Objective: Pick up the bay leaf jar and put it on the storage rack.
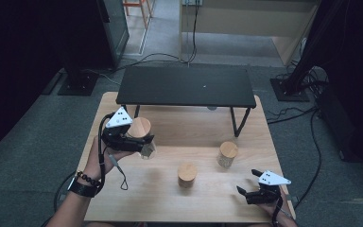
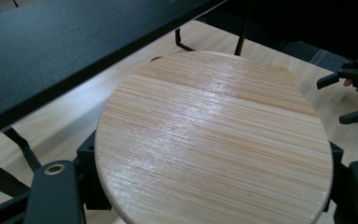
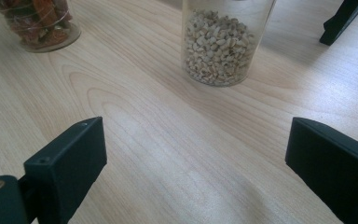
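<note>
My left gripper (image 1: 141,143) is shut on a glass jar with a round wooden lid (image 1: 139,126) and holds it above the left side of the table, just in front of the black shelf. In the left gripper view the lid (image 2: 214,140) hides the jar's body, and the two jaws flank it below the rim. My right gripper (image 1: 247,182) rests low at the table's front right, open, with bare wood between its fingers (image 3: 70,158). A jar of pale beans (image 3: 221,44) stands ahead of it.
A low black shelf (image 1: 186,85) on thin legs spans the back of the wooden table (image 1: 170,203). The bean jar (image 1: 227,154) stands right of centre. A second lidded jar (image 1: 187,175), with orange contents (image 3: 37,21), stands at the middle front.
</note>
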`<state>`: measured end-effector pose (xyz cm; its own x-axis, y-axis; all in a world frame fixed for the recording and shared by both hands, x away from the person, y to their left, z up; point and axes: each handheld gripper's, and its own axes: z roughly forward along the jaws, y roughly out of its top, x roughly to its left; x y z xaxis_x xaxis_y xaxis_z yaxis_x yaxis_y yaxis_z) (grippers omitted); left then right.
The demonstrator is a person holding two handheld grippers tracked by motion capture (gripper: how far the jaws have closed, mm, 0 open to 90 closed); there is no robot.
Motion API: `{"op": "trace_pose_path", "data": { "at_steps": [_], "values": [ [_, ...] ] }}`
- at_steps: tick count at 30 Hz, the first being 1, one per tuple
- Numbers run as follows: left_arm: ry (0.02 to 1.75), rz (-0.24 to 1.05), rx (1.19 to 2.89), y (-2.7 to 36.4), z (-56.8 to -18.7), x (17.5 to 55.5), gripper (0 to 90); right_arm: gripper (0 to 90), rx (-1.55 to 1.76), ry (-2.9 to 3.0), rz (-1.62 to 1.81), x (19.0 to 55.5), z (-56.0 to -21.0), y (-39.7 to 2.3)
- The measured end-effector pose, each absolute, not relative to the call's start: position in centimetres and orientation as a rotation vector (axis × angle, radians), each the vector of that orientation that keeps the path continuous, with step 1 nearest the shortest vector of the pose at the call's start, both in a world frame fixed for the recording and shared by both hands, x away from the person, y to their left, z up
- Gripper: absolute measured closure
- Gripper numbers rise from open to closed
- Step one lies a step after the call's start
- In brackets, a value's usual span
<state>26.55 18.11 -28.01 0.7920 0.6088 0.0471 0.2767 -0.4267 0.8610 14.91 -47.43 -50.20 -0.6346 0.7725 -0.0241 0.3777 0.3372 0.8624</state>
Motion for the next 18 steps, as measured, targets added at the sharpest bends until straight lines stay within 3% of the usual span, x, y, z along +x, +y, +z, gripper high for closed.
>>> {"op": "trace_pose_path", "data": {
  "at_steps": [18],
  "values": [
    [0.657,0.497,2.013,17.0,-22.9,28.5,25.5,2.5,1.001,2.192,1.217,15.0,-50.1,-47.3]
  ]
}}
